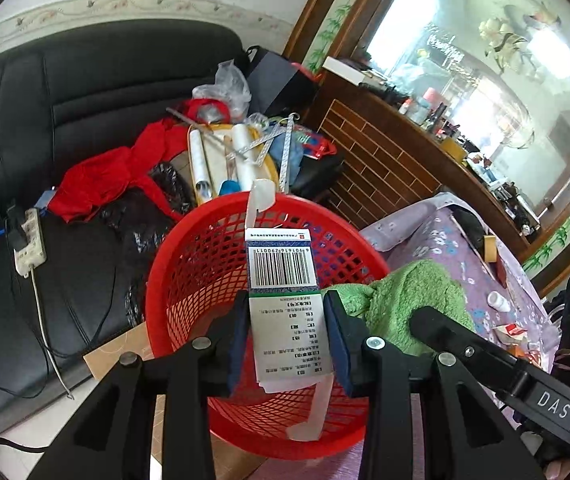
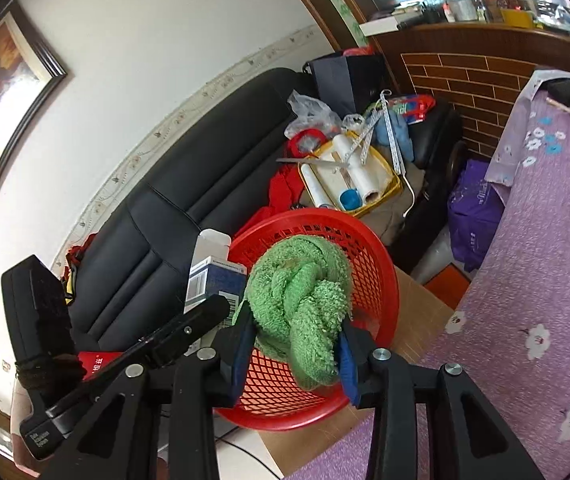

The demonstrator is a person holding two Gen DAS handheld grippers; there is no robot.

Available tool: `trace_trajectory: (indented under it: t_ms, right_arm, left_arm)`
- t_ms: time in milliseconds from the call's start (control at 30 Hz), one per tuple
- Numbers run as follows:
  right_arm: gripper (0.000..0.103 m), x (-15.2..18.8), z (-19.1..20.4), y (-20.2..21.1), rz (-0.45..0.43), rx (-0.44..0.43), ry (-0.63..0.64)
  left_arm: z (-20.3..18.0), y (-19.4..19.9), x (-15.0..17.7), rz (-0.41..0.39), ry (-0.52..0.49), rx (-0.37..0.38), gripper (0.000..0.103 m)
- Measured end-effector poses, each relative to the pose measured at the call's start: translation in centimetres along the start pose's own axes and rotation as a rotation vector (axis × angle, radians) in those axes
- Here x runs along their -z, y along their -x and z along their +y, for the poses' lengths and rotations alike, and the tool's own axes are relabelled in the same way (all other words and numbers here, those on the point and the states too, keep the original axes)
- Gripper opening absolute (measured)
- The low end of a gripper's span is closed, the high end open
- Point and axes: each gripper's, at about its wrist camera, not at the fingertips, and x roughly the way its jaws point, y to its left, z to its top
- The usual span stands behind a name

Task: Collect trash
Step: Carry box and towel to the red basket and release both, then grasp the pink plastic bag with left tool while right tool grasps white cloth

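Note:
My left gripper (image 1: 287,320) is shut on a white and blue medicine box (image 1: 285,280) with a barcode and open flaps, held over a red plastic mesh basket (image 1: 189,264). My right gripper (image 2: 297,340) is shut on a knotted green towel (image 2: 301,292), held over the same red basket (image 2: 381,280). The towel also shows in the left wrist view (image 1: 405,300), beside the box. The box also shows in the right wrist view (image 2: 213,272), left of the towel. The basket's inside looks bare.
The basket stands on a cardboard sheet (image 2: 417,320) beside a table with a purple flowered cloth (image 2: 545,280). A black sofa (image 1: 85,88) behind holds red cloth, black bags and a yellow tray of rolls (image 2: 349,180). Small scraps (image 1: 509,332) lie on the cloth.

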Motion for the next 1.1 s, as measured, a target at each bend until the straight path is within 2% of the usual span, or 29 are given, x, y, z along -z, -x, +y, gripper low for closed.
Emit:
trace_trajectory:
  t_ms: [33,100,133,167,200,300,400,533,733,867,967,1100]
  right_arm:
    - [0.045,0.0,-0.1,-0.3,0.005,-0.002,-0.005]
    - [0.06,-0.1,-0.3,-0.9,0.007,-0.021,-0.017]
    - [0.063,-0.2,-0.4,-1.0,0.002,-0.031,-0.027]
    - [0.07,-0.2,-0.7,-0.8,-0.01,-0.047,-0.043]
    - [0.072,-0.4,-0.7,-0.6,-0.021,-0.057,-0.049]
    - [0.072,-0.5,-0.9,0.3,-0.032,-0.075,-0.063]
    - [0.072,-0.3,-1.5,2.6,-0.052,-0.103,-0.086]
    - [0.072,0.4,-2.0,7.2,-0.111,-0.092,-0.076]
    - [0.073,3.0,-4.4,15.7,-0.217,-0.008,-0.075]
    - [0.073,4.6,-6.5,20.9,-0.272,0.046,-0.096]
    - [0.073,6.0,-8.1,24.8,-0.306,0.087,-0.112]
    - [0.075,7.7,-10.4,30.0,-0.365,0.14,-0.147]
  left_arm:
    - [0.1,0.2,0.2,-0.004,0.005,0.001,0.039]
    - [0.5,0.0,0.3,-0.011,0.013,-0.009,0.041]
    - [0.6,0.1,0.3,-0.011,0.017,-0.011,0.042]
    - [0.8,0.2,0.3,-0.012,0.023,-0.008,0.045]
    - [0.8,0.3,0.2,-0.017,0.026,-0.002,0.049]
    - [0.5,1.0,0.3,-0.04,0.016,-0.007,0.059]
    - [-0.4,2.0,0.6,-0.053,0.007,0.003,0.06]
    - [-2.8,3.4,2.1,-0.053,-0.021,0.044,0.061]
    - [-10.5,6.0,6.2,-0.049,-0.163,0.151,0.07]
    - [-16.5,6.9,9.2,0.01,-0.275,0.266,0.072]
    - [-19.9,7.0,11.0,0.054,-0.318,0.326,0.072]
    - [-23.2,7.1,13.1,0.094,-0.361,0.367,0.072]
